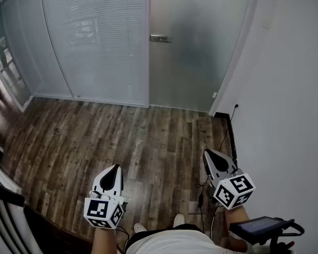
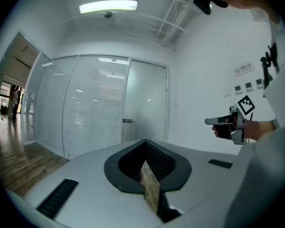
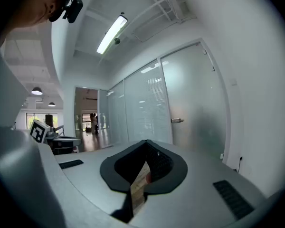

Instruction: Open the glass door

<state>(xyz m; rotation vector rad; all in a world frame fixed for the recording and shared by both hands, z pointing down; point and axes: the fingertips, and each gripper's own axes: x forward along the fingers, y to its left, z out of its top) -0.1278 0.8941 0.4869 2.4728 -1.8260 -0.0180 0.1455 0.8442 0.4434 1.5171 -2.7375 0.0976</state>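
A frosted glass door (image 1: 199, 46) stands closed ahead, with a small metal handle (image 1: 160, 38) on its left edge. The handle (image 2: 128, 121) also shows in the left gripper view, and the handle (image 3: 177, 120) in the right gripper view. My left gripper (image 1: 112, 178) is held low at the left, far from the door, jaws together and empty. At the right my right gripper (image 1: 214, 162) is level too, shut with nothing in it. The right gripper (image 2: 224, 121) appears in the left gripper view.
Frosted glass partitions with blinds (image 1: 90, 41) run left of the door. A white wall (image 1: 291, 89) closes the right side, with a cable (image 1: 230, 134) along its base. Dark wood floor (image 1: 116, 142) lies between me and the door. A black device (image 1: 259, 226) sits at lower right.
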